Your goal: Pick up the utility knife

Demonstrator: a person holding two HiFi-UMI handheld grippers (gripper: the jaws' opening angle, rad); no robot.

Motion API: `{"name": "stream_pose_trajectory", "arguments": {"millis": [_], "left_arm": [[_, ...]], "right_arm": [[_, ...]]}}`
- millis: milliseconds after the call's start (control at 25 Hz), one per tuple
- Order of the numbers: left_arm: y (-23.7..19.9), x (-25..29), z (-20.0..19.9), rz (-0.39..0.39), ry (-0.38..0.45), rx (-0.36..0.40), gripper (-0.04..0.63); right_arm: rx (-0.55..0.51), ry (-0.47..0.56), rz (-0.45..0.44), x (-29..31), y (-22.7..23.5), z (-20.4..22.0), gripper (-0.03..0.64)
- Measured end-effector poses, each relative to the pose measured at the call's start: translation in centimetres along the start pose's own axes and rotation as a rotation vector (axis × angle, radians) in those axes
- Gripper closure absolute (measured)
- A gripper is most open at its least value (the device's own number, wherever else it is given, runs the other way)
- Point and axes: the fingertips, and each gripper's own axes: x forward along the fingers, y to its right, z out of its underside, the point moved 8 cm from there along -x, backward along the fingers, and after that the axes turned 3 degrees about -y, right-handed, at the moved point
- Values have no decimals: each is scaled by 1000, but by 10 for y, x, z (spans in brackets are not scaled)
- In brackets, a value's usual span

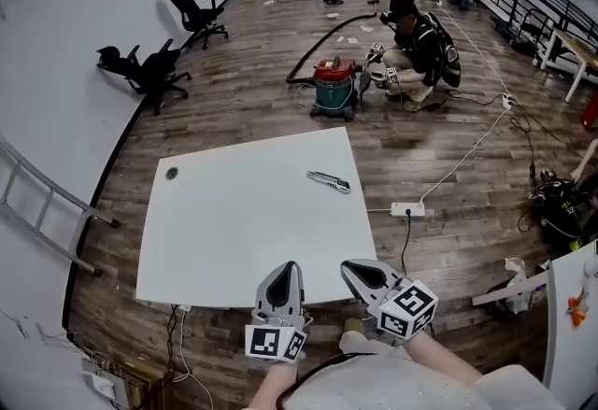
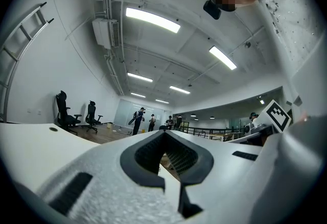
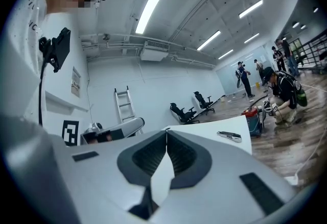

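Both grippers are hanging at the near edge of the white table [image 1: 215, 231], side by side and pointing out across the top. The left gripper [image 1: 291, 266] is sitting closed, tips meeting, with nothing between the jaws. In the left gripper view it [image 2: 164, 132] is showing the same thing: jaws together and empty. The right gripper [image 1: 348, 265] is also closed and empty, and the right gripper view confirms it [image 3: 166, 131], with the jaws pressed together at the tip.

The utility knife [image 1: 329, 181] is lying flat on the tabletop toward the far right side, near the right edge, slanted a little. It is sitting well apart from both grippers, out ahead of them and closer to the right one. Nothing is touching it. In the right gripper view the knife [image 3: 229, 137] is showing ahead and to the right of the jaw tips, close to the table's edge.

Past the table, a red-topped vacuum cleaner [image 1: 334, 86] is standing on the wood floor with a person [image 1: 420, 49] crouching beside it. A white power strip [image 1: 407, 209] is lying on the floor just right of the table. Two black office chairs [image 1: 149, 72] are standing by the left wall, and a ladder [image 1: 37, 203] is leaning there too.
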Motion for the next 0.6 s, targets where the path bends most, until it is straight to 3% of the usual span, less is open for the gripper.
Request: {"name": "stream_pose_trajectory", "arguments": {"millis": [240,600], "left_arm": [[-7,35,4,-19,7,-10,588],[-12,52,5,-36,-14,44,588]], "right_arm": [[6,-10,-19,18,33,-10,609],[44,-21,-38,37,65,-6,609]]}}
